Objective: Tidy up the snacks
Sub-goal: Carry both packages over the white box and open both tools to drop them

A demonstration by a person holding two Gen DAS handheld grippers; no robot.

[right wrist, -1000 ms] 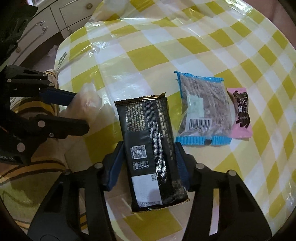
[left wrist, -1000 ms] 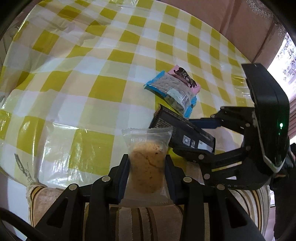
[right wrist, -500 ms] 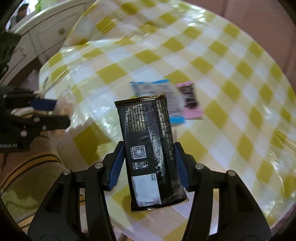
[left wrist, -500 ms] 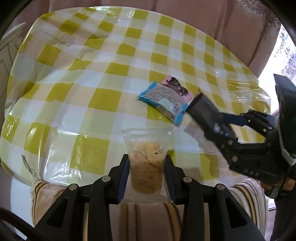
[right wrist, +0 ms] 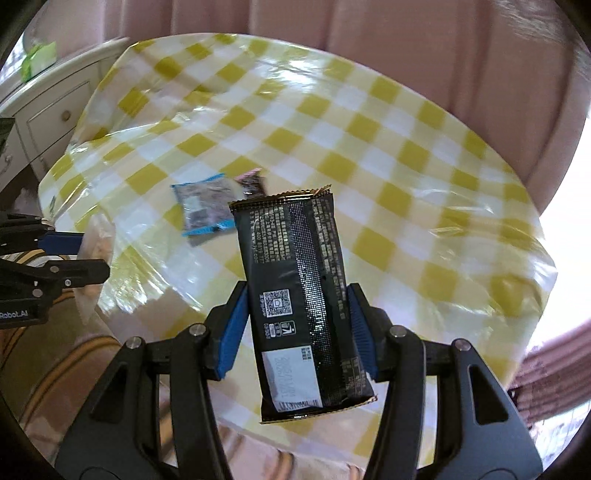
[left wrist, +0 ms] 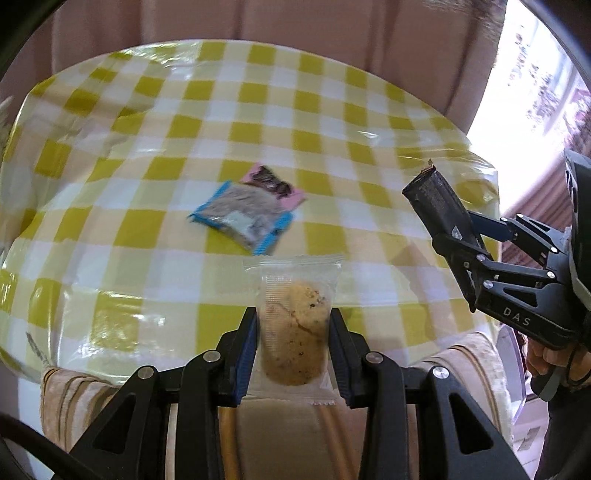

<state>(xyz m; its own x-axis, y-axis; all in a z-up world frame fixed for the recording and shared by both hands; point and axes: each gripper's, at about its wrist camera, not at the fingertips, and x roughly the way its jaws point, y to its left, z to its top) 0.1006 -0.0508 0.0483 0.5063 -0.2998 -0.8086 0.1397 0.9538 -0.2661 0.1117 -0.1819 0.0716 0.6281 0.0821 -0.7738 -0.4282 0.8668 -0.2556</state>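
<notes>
My left gripper (left wrist: pixel 292 332) is shut on a clear packet with a cookie (left wrist: pixel 295 325) and holds it above the table's near edge. My right gripper (right wrist: pixel 293 317) is shut on a black snack bar (right wrist: pixel 295 291), lifted above the table; the bar also shows in the left wrist view (left wrist: pixel 437 206). A blue-edged packet (left wrist: pixel 242 218) and a pink packet (left wrist: pixel 275 182) lie side by side on the yellow checked tablecloth (left wrist: pixel 184 110). In the right wrist view the blue-edged packet (right wrist: pixel 201 206) lies left of the bar.
A striped cushion (left wrist: pixel 74 391) sits below the table's near edge. A white cabinet with drawers (right wrist: pixel 44 110) stands left of the table. Pink curtains (right wrist: pixel 369 33) hang behind it. Bright window light comes from the right.
Both grippers have pulled back and up from the table with their packets. The black bar has moved right, away from the blue-edged packet.
</notes>
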